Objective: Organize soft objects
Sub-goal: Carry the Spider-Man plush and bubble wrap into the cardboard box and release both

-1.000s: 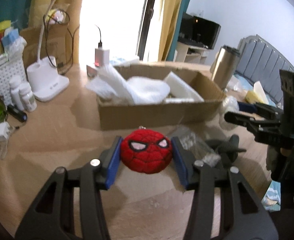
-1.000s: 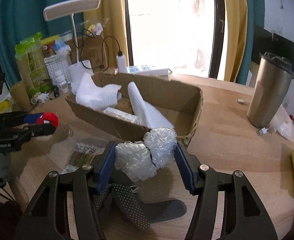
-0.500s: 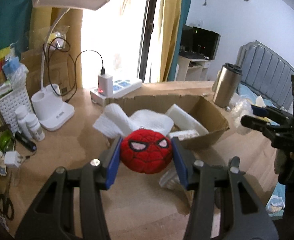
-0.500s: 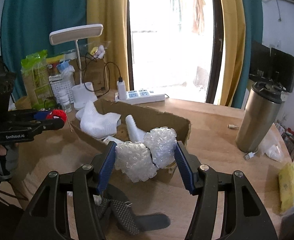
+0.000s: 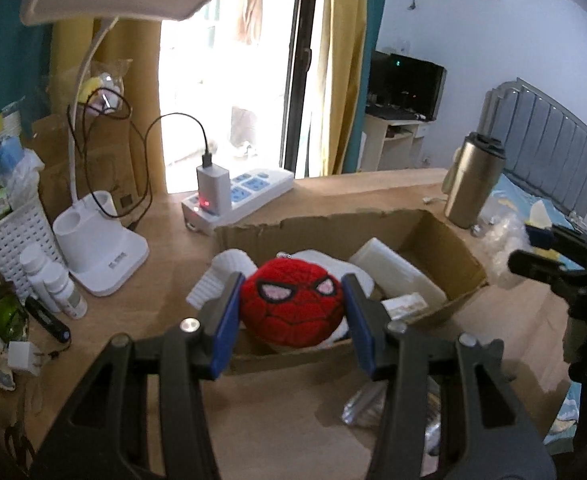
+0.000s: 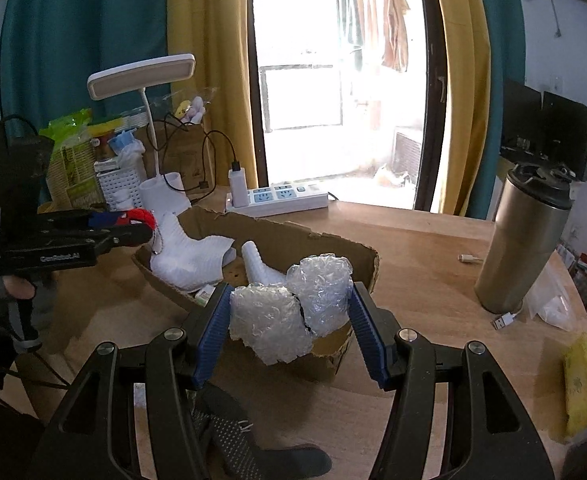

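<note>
My left gripper (image 5: 291, 308) is shut on a red Spider-Man plush ball (image 5: 291, 304), held above the near left end of an open cardboard box (image 5: 445, 236). It also shows in the right wrist view (image 6: 133, 226) with the plush (image 6: 139, 216). My right gripper (image 6: 289, 320) is shut on a wad of clear bubble wrap (image 6: 289, 312), above the box's near right corner (image 6: 357, 264). White foam pieces (image 6: 189, 256) lie inside the box. The right gripper shows at the right edge of the left wrist view (image 5: 541, 252).
A white desk lamp (image 5: 97, 236), small bottles (image 5: 53, 284) and a white basket (image 5: 9, 240) stand left of the box. A power strip (image 6: 285, 198) lies behind it, a steel tumbler (image 6: 525, 240) to the right. A dark sock (image 6: 253, 448) and a plastic bag (image 5: 373, 404) lie near.
Both grippers have risen and moved forward over the box with their loads. The plush now hangs over the box's left end, the bubble wrap over its right corner.
</note>
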The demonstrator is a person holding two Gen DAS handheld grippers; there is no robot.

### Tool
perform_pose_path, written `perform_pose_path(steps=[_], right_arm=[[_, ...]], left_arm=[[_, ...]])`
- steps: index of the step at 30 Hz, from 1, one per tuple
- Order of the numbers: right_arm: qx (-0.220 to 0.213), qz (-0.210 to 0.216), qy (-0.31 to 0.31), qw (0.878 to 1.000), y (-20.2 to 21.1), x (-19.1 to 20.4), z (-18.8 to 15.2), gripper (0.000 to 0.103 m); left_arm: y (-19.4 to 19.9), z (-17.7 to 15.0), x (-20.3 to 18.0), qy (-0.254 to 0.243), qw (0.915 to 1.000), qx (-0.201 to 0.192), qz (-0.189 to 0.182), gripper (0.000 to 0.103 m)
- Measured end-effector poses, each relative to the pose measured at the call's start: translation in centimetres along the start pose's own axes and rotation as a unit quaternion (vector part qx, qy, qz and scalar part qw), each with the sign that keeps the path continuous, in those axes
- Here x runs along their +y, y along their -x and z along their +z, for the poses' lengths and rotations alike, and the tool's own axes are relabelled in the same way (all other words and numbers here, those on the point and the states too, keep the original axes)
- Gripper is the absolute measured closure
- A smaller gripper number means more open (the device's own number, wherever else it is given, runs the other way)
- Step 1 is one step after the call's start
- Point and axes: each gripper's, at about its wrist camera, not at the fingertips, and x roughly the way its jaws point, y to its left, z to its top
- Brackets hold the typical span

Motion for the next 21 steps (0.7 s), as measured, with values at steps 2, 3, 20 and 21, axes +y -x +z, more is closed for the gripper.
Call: perform_pose_path(steps=[2, 3, 20, 21], right_arm=[[0.0, 0.0, -0.001, 1.0, -0.3, -0.1, 0.1, 0.041], [0.001, 0.001, -0.001, 1.0, -0.5, -0.2, 0.2, 0.041], [0.009, -0.002, -0.005, 1.0, -3.7, -0.9, 1.4, 0.041], [0.009, -0.003, -0.006, 1.0, -3.8, -1.0, 1.4, 0.041]], left_arm=[[-0.7, -0.1, 0.2, 0.0, 1.0, 0.006, 0.001, 0.053], [-1.2, -0.1, 0.3, 0.0, 1.0, 0.01, 0.0, 0.053], [-7.1, -0.7, -0.6, -0.032, 0.9953, 0.084, 0.036, 0.051], [-7.1, -0.7, -0.5, -0.03, 0.9953, 0.085, 0.036, 0.05]])
